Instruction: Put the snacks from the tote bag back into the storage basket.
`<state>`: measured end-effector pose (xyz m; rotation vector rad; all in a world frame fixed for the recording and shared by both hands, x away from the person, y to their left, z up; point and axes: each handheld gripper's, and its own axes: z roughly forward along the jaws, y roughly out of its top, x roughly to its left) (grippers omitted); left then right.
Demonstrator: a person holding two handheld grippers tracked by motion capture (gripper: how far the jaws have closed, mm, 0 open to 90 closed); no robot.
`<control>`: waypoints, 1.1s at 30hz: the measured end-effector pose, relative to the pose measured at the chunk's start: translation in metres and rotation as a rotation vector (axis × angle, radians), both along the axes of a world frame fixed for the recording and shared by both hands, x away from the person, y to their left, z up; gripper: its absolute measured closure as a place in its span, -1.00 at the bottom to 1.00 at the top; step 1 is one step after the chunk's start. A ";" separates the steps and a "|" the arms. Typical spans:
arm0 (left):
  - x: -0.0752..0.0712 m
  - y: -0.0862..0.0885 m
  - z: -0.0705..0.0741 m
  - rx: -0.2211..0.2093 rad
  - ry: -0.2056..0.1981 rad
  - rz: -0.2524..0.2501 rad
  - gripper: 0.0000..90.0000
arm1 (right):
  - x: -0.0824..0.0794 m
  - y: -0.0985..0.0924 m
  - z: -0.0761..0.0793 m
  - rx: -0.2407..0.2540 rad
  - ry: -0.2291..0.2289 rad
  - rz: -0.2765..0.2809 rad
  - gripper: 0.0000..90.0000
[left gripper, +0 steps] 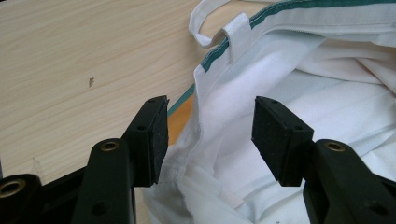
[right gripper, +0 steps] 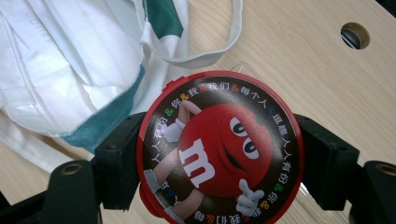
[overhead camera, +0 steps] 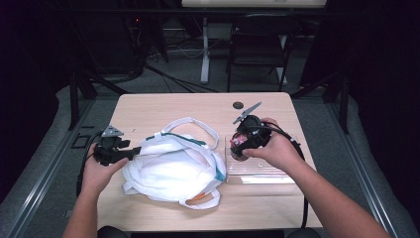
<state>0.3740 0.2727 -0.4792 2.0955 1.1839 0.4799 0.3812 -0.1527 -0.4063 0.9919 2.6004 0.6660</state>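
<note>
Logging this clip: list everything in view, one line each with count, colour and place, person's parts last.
Tote bag: one, white with green trim, crumpled mid-table.
Round candy tin: one, red lid with cartoon candy figure, between the right gripper's jaws.
Clear tray: one, transparent, table's right side under the tin.
Table: one, light wood, with a cable hole near the far edge.
Folding chair: one, black, behind the table.
Left gripper: black, open at the bag's edge.
Right gripper: black, shut on the tin.
Hands: two, holding the grippers.

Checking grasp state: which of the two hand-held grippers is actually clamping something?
The right hand-held gripper: its jaws press both sides of the round red M&M's candy tin. The left hand-held gripper is open around the white cloth tote bag's edge.
</note>
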 end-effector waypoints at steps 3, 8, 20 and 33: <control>0.000 0.000 0.000 0.003 0.000 -0.001 0.03 | 0.003 -0.003 -0.005 0.001 0.002 -0.006 -0.45; 0.000 0.000 0.000 0.002 0.000 0.002 0.03 | 0.008 -0.006 -0.011 0.003 0.002 -0.017 -0.45; 0.000 0.000 0.000 0.005 0.002 0.001 0.03 | 0.020 -0.010 -0.035 -0.008 0.011 -0.039 -0.45; 0.001 0.001 0.000 0.008 0.010 -0.001 0.03 | 0.035 -0.007 -0.059 -0.018 0.033 -0.043 -0.45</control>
